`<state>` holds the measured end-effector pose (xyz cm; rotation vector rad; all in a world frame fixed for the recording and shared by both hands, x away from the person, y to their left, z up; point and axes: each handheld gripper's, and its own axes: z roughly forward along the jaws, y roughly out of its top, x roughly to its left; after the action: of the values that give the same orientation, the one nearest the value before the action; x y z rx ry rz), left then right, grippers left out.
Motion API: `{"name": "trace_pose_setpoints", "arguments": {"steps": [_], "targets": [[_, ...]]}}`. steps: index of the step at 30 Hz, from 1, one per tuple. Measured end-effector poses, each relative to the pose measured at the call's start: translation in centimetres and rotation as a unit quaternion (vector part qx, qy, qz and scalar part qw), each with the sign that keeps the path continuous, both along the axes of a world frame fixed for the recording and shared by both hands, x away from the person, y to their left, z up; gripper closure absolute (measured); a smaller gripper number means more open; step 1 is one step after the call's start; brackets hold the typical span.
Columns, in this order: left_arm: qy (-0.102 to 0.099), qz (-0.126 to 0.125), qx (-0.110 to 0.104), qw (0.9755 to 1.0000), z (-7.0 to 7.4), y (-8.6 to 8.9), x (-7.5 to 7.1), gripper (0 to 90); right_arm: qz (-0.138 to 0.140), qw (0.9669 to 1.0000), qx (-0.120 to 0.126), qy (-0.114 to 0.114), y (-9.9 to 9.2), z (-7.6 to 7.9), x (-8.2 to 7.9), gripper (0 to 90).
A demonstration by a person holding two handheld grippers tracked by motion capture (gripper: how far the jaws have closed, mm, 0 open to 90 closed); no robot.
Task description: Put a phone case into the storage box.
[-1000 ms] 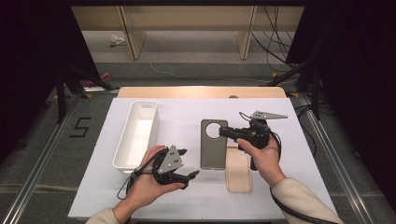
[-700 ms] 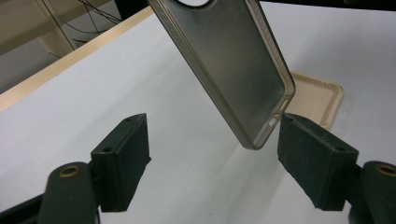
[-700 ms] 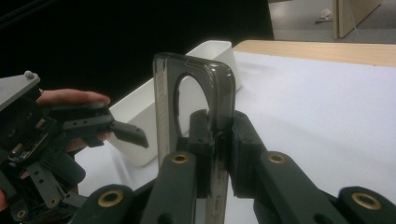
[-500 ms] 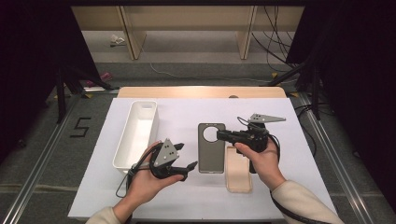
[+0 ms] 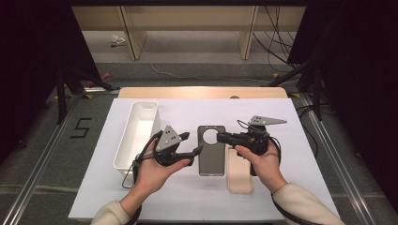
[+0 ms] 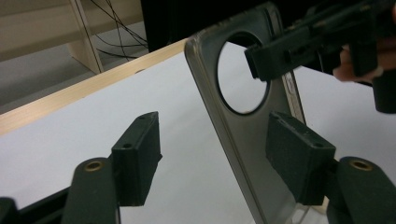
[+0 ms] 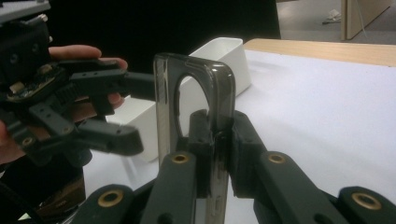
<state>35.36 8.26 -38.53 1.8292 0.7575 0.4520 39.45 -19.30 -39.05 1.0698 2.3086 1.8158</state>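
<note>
Grey phone case (image 5: pixel 210 154) pinched at its round cutout by right gripper (image 5: pixel 222 138), left gripper (image 6: pixel 219 161) jaws just closing around its edge (seemingly not yet pressing), white bin (image 5: pixel 136 133) beside.

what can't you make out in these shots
- High view: whether the left gripper touches the grey phone case; too small to tell.
- Left gripper view: the case's lower end, cut off by the bottom edge.
- Right gripper view: the beige case, hidden behind the right gripper jaws.

Table lit evenly from overhead, surroundings dark; gripper views slightly soft, maybe motion blur.
</note>
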Motion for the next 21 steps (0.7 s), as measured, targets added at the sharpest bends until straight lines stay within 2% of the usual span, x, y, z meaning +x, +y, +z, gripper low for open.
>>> {"name": "trace_pose_setpoints", "arguments": {"steps": [8,15,21], "targets": [[-0.005,0.012,-0.015,0.9998,0.9,-0.5,0.6,48.4,-0.003,1.0000,-0.002,0.001,0.1,-0.1,0.0,81.6],[0.003,0.029,-0.023,0.9993,1.1,-1.1,0.8,62.5,-0.006,1.0000,-0.005,-0.001,0.2,-0.2,0.0,81.6],[0.007,0.037,-0.031,0.9988,1.2,-1.1,0.8,70.9,-0.007,1.0000,-0.005,-0.001,0.2,-0.2,0.0,81.6]]}}
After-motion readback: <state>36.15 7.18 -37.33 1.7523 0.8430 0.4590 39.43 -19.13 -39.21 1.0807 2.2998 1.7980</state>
